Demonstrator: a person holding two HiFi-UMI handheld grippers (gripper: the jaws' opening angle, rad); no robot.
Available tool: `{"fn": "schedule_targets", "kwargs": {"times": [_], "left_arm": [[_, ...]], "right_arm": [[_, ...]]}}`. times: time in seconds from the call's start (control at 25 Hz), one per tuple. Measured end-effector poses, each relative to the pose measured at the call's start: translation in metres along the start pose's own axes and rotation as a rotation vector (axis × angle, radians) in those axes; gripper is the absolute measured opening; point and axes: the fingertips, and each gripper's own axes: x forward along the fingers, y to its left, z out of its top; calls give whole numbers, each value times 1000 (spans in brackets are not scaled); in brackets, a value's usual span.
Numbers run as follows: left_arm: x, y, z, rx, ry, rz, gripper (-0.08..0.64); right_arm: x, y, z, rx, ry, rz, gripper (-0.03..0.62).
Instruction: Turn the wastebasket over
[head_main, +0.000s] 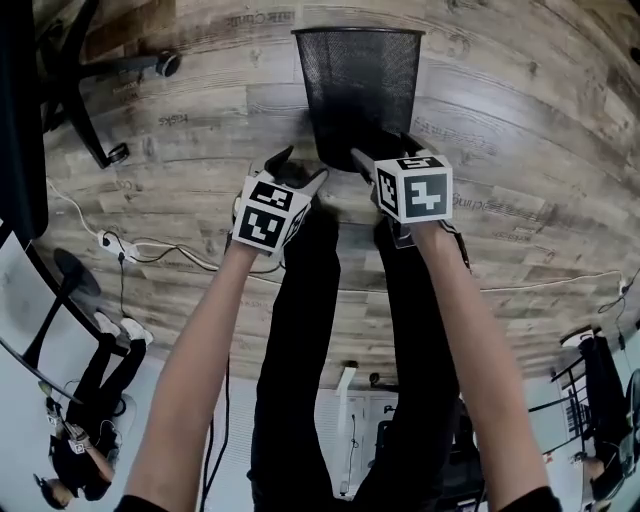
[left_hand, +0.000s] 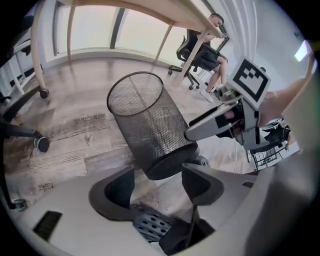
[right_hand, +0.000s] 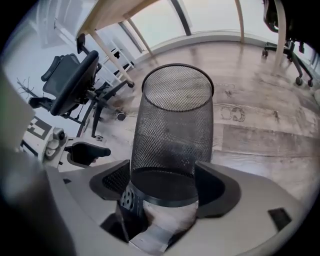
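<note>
**While the basket stands mouth-up, both grippers gape**

Its axis is upright on the floor. The right gripper, nearer, straddles its base without pressing; the left gripper hangs empty just short of it.

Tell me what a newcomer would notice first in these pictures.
The black mesh wastebasket stands upright, mouth up, on the wooden floor, top centre in the head view. The right hand-held gripper has its open jaws either side of the basket's base. The left hand-held gripper hangs open just beside it.
</note>
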Motion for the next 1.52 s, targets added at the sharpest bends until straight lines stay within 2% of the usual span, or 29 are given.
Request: {"fn": "schedule_targets", "kwargs": {"times": [0.08, 0.28, 0.56, 0.8, 1.0, 1.24, 1.4, 1.52], "left_arm": [[-7, 10, 4, 8, 2, 12, 314], [-13, 29, 24, 25, -17, 31, 314], [-13, 35, 48, 61, -38, 20, 314], [-14, 19, 80, 86, -72, -13, 314], [-15, 19, 140, 222, -134, -30, 314], [-6, 44, 210, 396, -154, 9, 288], [3, 50, 228, 472, -116, 6, 279], [8, 49, 227, 574, -65, 3, 238]], "right_arm": [[7, 1, -4, 36, 17, -13, 387], [12, -15, -7, 71, 7, -112, 407], [14, -16, -8, 73, 0, -105, 414], [14, -14, -7, 65, 17, -137, 419], [17, -8, -6, 26, -16, -139, 420], [19, -2, -3, -25, 14, -129, 420], [18, -1, -2, -26, 9, -126, 420], [19, -2, -3, -25, 17, -122, 420]]}}
